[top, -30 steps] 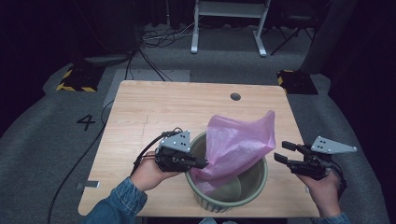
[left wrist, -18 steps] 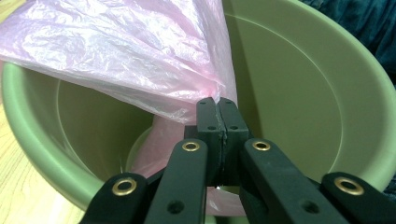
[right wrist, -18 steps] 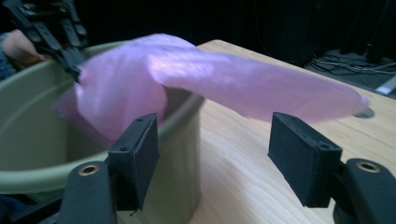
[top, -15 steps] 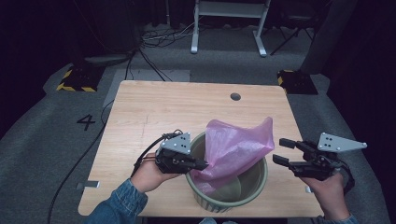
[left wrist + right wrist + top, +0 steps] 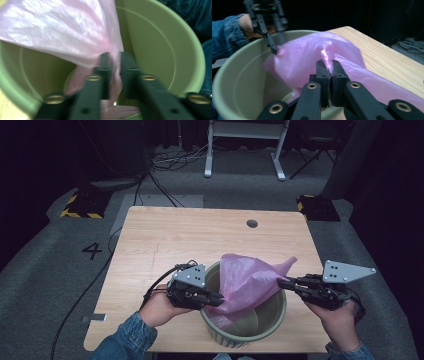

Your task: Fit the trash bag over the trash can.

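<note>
One pink bag (image 5: 250,282), one green bin (image 5: 272,320), two tools.

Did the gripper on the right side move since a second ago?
Yes. The right gripper has moved in toward the green bucket, and its jaws have just closed on the pink bag.

Left gripper (image 5: 212,298) jaws just eased apart; right gripper (image 5: 283,282) jaws clamped.
</note>
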